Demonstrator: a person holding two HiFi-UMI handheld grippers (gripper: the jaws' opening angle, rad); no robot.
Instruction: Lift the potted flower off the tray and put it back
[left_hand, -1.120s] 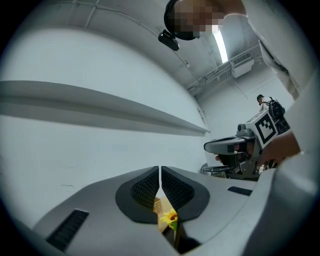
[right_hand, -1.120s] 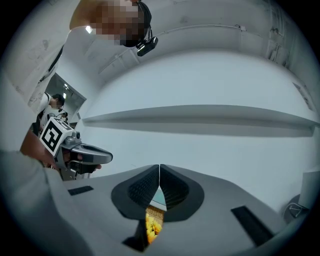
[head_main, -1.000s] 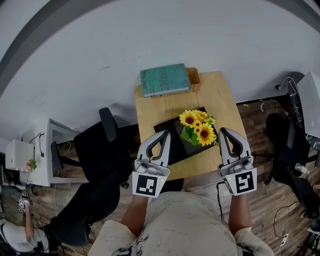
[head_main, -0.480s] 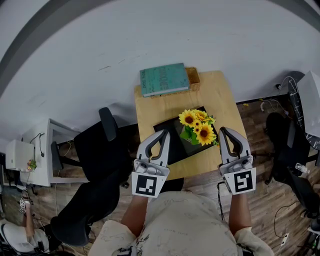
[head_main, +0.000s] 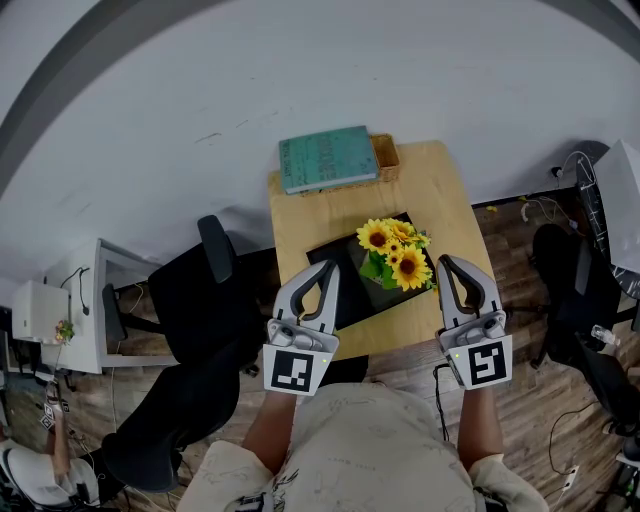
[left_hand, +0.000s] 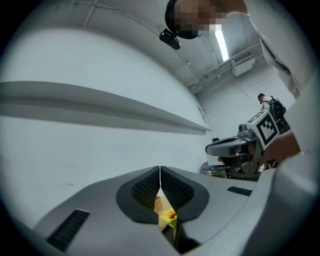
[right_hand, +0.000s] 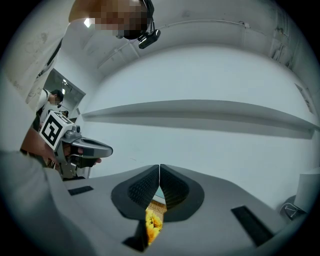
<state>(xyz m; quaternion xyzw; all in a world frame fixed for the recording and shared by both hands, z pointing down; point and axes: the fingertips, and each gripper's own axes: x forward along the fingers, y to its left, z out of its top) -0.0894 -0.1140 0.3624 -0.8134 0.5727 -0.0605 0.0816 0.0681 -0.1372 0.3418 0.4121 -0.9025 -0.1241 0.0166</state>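
Note:
A pot of yellow sunflowers stands on a black tray on a small wooden table. My left gripper is shut and empty at the tray's near left corner. My right gripper is shut and empty just right of the flowers, beside the table's right edge. Both point level towards the wall. A sliver of yellow flower shows under the closed jaws in the left gripper view, and the flower shows likewise in the right gripper view. The pot itself is hidden by blooms and leaves.
A teal book lies on a wicker basket at the table's far edge against the white wall. A black office chair stands left of the table, another chair to the right. Cables lie on the wooden floor.

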